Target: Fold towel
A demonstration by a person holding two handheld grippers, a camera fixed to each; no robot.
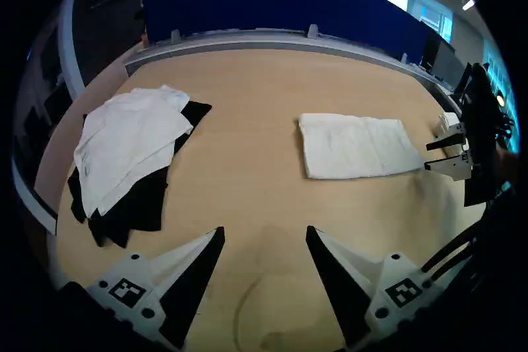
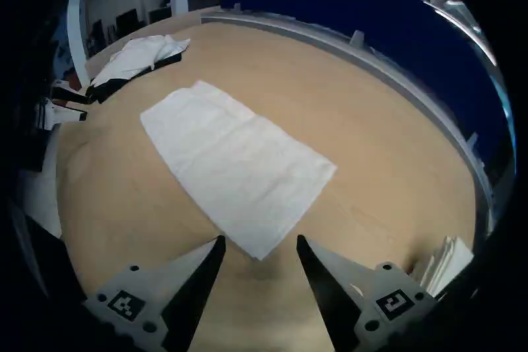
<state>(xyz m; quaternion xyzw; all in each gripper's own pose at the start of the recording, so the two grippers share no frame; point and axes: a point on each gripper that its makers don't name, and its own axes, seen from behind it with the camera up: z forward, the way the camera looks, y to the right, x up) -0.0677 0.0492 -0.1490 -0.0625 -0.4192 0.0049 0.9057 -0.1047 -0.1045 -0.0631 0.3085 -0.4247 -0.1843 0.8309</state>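
Towel (image 1: 356, 146) is lying flat on the wooden table (image 1: 264, 101) in the left gripper view, right of centre and well ahead of the left gripper (image 1: 264, 246), whose fingers are standing spread over bare wood. A pile of white and black cloths (image 1: 125, 154) is sitting at the left. In the right gripper view, the right gripper (image 2: 261, 253) is hovering with fingers spread, pinching nothing, and the towel's near corner is showing between the tips.
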